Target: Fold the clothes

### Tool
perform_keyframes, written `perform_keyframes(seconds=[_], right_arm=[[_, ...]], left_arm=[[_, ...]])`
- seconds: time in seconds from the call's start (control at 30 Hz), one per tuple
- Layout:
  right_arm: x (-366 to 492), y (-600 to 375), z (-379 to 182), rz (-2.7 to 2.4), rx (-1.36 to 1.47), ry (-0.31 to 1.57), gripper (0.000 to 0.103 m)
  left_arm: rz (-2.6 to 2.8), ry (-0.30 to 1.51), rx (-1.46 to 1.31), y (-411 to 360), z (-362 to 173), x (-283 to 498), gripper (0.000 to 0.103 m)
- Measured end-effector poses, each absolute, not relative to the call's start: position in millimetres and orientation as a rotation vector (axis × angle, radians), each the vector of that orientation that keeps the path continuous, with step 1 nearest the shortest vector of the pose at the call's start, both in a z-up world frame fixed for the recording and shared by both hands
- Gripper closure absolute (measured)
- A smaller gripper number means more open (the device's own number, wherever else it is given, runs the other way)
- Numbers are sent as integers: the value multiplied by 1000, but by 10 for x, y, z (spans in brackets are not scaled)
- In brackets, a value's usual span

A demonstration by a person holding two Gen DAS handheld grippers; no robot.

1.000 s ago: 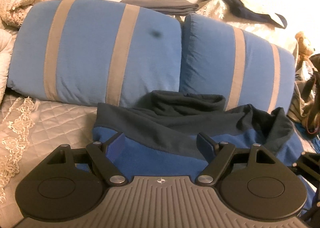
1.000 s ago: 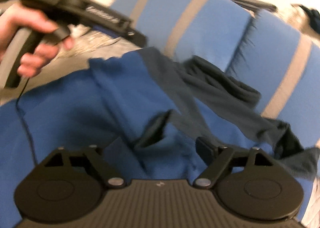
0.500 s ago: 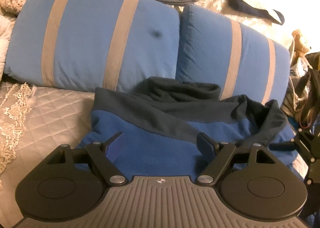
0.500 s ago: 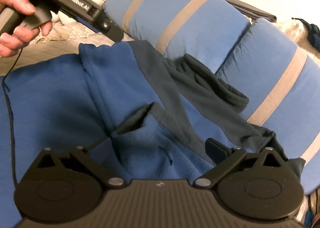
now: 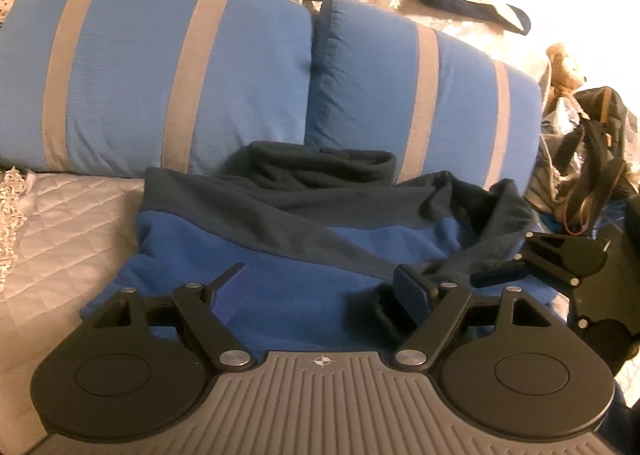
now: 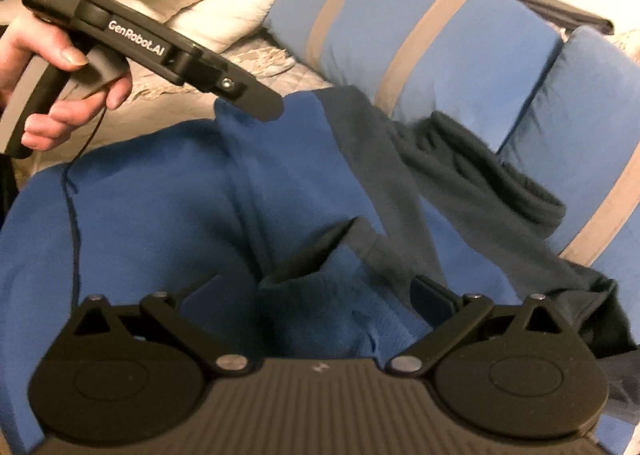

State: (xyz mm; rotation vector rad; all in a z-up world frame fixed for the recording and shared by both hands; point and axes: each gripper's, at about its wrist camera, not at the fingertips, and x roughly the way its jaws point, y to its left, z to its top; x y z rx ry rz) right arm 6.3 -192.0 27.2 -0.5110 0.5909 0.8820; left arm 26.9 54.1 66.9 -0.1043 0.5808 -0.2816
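On a quilted bed against striped blue pillows, a blue fleece lies spread; left tool and right tool both gape over it, gripping nothing.

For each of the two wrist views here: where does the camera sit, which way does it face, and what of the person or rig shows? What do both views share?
Left wrist: behind the open left gripper, facing slightly down over the blue fleece garment with dark grey collar toward two blue pillows with grey stripes; the right gripper enters at the right edge.
Right wrist: behind the open right gripper, angled down across the garment; the person's hand holding the left gripper shows upper left.
Shared: garment, pillows, quilted bedspread.
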Motion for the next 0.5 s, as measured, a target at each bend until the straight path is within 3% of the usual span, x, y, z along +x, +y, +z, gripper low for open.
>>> perform_keyframes(seconds=[0.3, 0.5], right_arm=[[236, -2084, 54, 969, -357, 672, 3], [48, -2071, 26, 1071, -433, 737, 9]], left_arm=[[-285, 609, -84, 471, 580, 298, 24], [-276, 606, -74, 446, 590, 276, 24]])
